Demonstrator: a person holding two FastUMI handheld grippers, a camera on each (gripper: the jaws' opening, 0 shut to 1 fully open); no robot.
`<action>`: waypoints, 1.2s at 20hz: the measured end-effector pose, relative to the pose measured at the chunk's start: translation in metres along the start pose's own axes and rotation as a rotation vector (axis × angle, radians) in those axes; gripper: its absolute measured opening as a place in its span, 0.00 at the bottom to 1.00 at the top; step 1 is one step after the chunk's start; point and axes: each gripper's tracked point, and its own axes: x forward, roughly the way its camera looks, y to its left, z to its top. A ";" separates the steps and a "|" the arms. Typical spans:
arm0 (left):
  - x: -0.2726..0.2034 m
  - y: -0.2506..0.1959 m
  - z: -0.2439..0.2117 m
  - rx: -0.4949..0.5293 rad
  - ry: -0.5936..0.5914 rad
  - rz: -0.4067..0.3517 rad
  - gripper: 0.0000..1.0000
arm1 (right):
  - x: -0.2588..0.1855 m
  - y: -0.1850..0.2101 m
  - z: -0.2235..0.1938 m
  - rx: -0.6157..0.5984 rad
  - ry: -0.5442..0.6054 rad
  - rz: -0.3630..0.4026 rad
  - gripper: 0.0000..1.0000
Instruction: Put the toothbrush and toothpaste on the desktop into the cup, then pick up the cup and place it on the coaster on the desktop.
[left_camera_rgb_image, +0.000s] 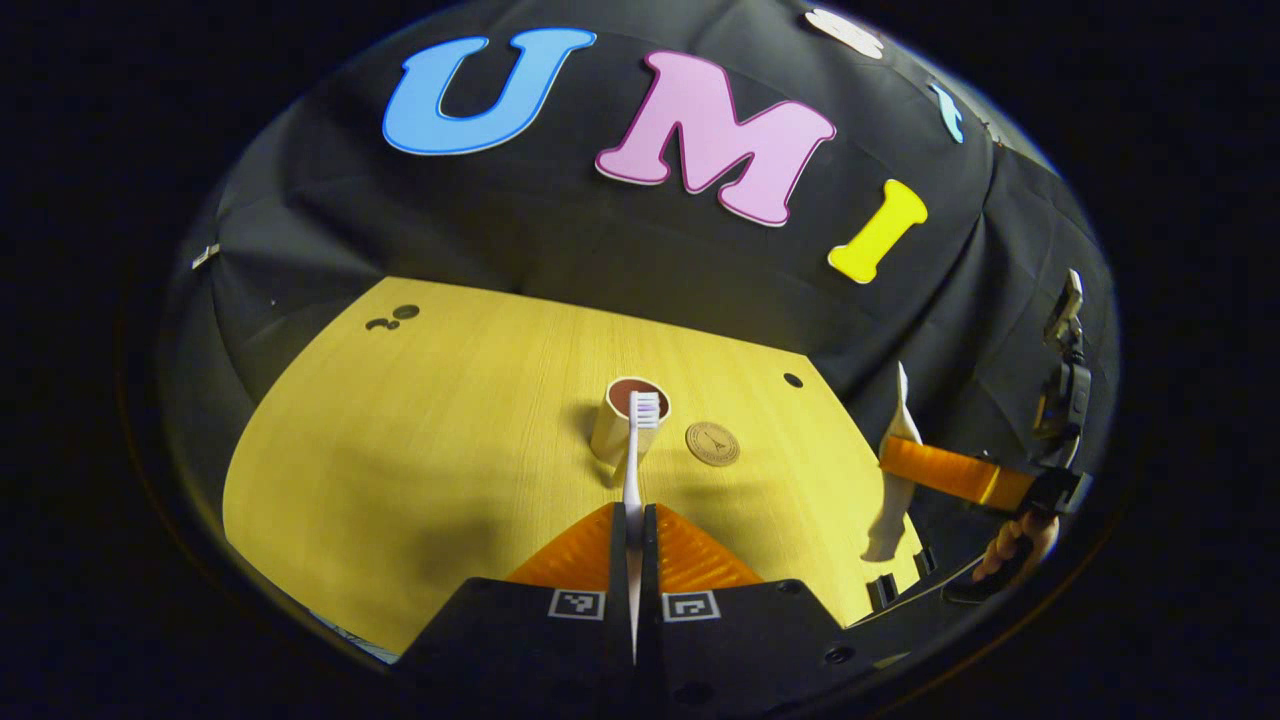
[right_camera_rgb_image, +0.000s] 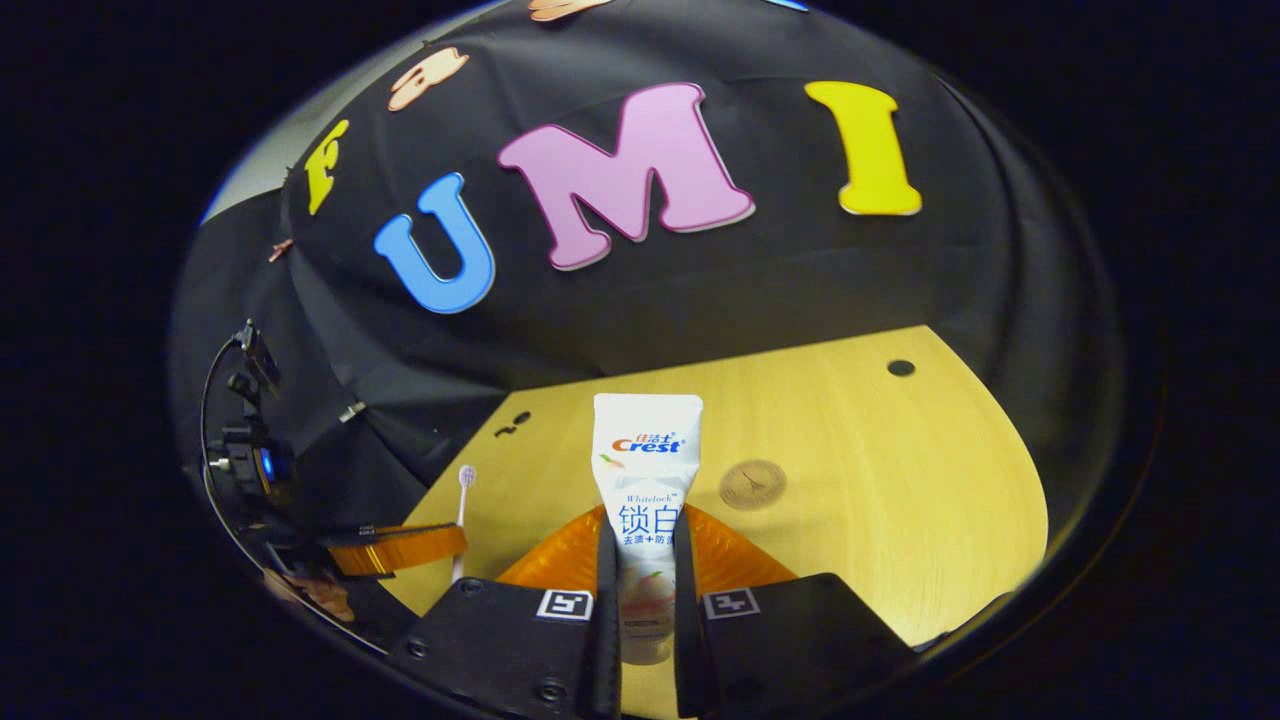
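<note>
My left gripper (left_camera_rgb_image: 633, 520) is shut on a white toothbrush (left_camera_rgb_image: 636, 460), held upright with its bristle head in front of the cup's mouth. The beige cup (left_camera_rgb_image: 625, 420) with a dark inside stands mid-table, and a round brown coaster (left_camera_rgb_image: 712, 443) lies just right of it. My right gripper (right_camera_rgb_image: 645, 545) is shut on a white toothpaste tube (right_camera_rgb_image: 647, 470), which sticks up between the fingers above the table. The coaster (right_camera_rgb_image: 752, 484) lies to the tube's right in the right gripper view. The cup is hidden there. The right gripper (left_camera_rgb_image: 915, 470) with the tube (left_camera_rgb_image: 897, 470) also appears at the right of the left gripper view.
The yellow wooden table (left_camera_rgb_image: 420, 450) has small dark holes at its far left (left_camera_rgb_image: 405, 312) and far right (left_camera_rgb_image: 792, 380). Black cloth walls close it in behind. A hand (left_camera_rgb_image: 1015, 545) holds the right gripper. The left gripper (right_camera_rgb_image: 400, 548) and toothbrush (right_camera_rgb_image: 462, 510) show at lower left.
</note>
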 end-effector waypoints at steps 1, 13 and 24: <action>-0.003 0.001 0.004 0.003 -0.003 -0.002 0.07 | 0.010 0.010 0.013 -0.007 -0.029 0.030 0.25; -0.034 0.021 0.013 -0.026 -0.042 0.019 0.07 | 0.181 0.022 0.034 -0.012 -0.067 0.078 0.19; -0.028 0.062 0.004 -0.074 -0.005 0.067 0.07 | 0.274 0.011 -0.011 -0.089 -0.002 0.038 0.25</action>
